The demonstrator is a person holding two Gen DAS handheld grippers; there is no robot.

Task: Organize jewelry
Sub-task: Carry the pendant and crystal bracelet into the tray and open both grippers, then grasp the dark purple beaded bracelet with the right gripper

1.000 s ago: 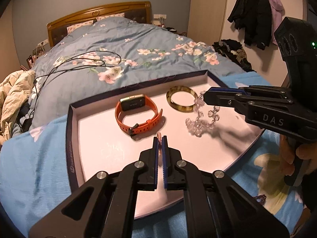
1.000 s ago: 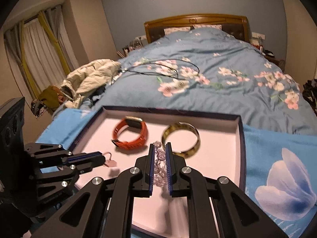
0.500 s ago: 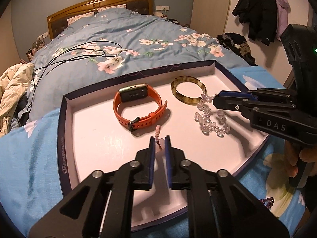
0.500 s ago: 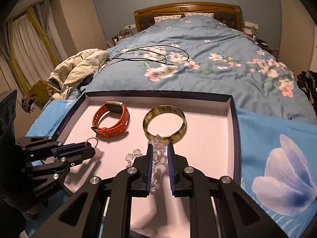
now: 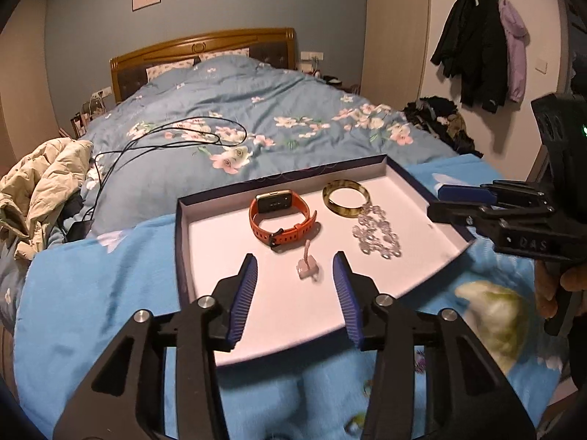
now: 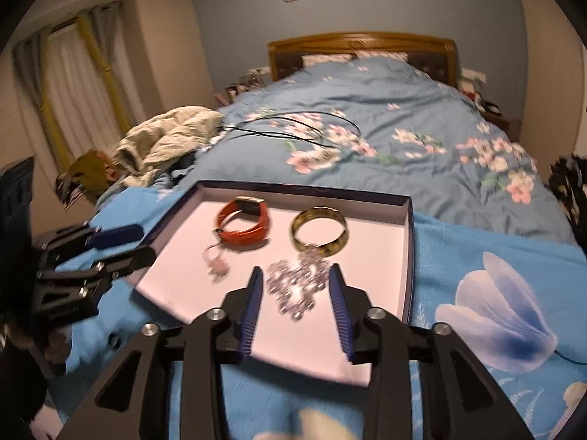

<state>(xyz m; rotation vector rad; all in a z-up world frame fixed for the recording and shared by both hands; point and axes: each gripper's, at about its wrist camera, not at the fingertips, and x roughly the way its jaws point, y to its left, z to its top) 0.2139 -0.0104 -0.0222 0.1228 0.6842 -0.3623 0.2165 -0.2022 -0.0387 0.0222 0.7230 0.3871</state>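
Left gripper (image 5: 295,269): fingers spread wide, holding nothing, poised over the near part of the tray (image 5: 183,249).
Right gripper (image 6: 295,282): fingers likewise spread and empty, over the tray's near right part.
Tray: shallow, dark-rimmed, pale floor, resting on a blue blanket (image 5: 91,300).
Charm (image 5: 307,262): small, pink, lying on the tray floor between the left gripper's fingertips, touching neither.
Beads (image 5: 376,233): clear strand heaped right of the charm, its far end touching the bangle.
Watch (image 5: 281,216): orange strap, behind the charm.
Bangle (image 5: 346,198): mottled amber, right of the watch, near the far wall.
Cable (image 5: 165,139): black, looped on the floral quilt (image 5: 275,117) beyond.
Headboard (image 5: 205,46): wooden, against the wall.
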